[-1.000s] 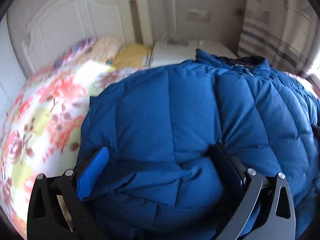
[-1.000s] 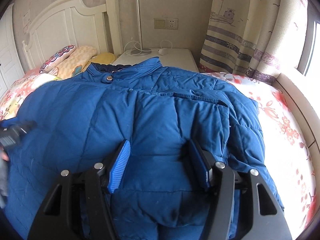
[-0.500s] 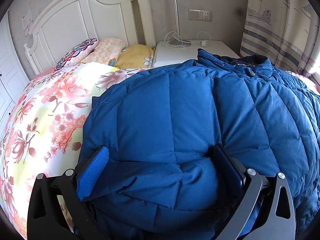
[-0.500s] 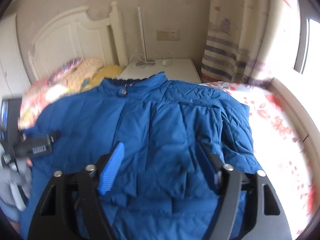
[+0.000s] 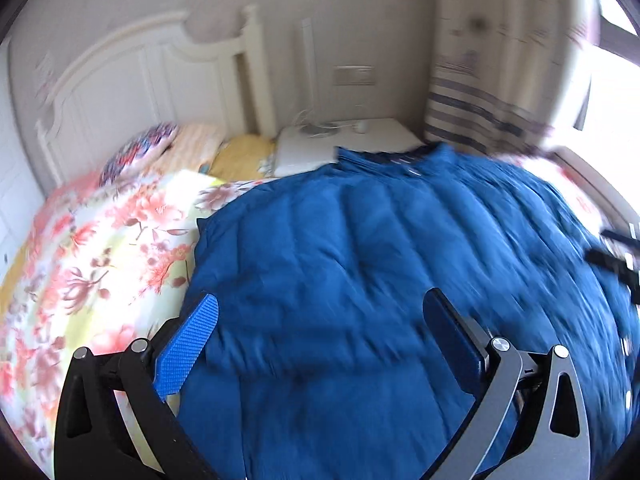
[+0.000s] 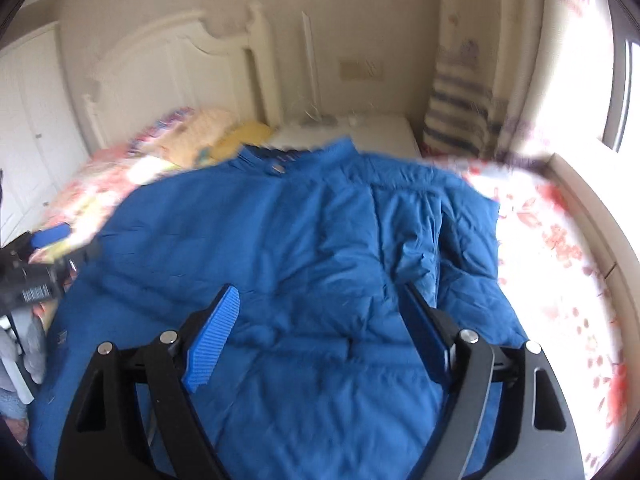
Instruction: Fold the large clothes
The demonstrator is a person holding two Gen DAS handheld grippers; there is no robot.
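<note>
A large blue puffer jacket [image 5: 380,248] lies spread on the bed with its collar toward the headboard, and shows too in the right wrist view [image 6: 320,232]. My left gripper [image 5: 320,298] hovers above the jacket's left part. It is open, with no fabric pinched between its pads. My right gripper [image 6: 319,290] hangs above the right half, beside a folded-in sleeve [image 6: 460,264]. Its jaws are opening, and the pads press on nothing. Both views are blurred by motion.
A floral bedspread [image 5: 100,260] covers the bed, with pillows [image 5: 140,152] against a white headboard [image 5: 140,80]. A white nightstand [image 5: 340,140] with cables stands behind the collar. At the right are a striped curtain [image 5: 480,112] and a window ledge [image 6: 580,200].
Both grippers have drawn back and up from the jacket. The fold that bulged between the left fingers now lies down. The right jaws stand wider apart.
</note>
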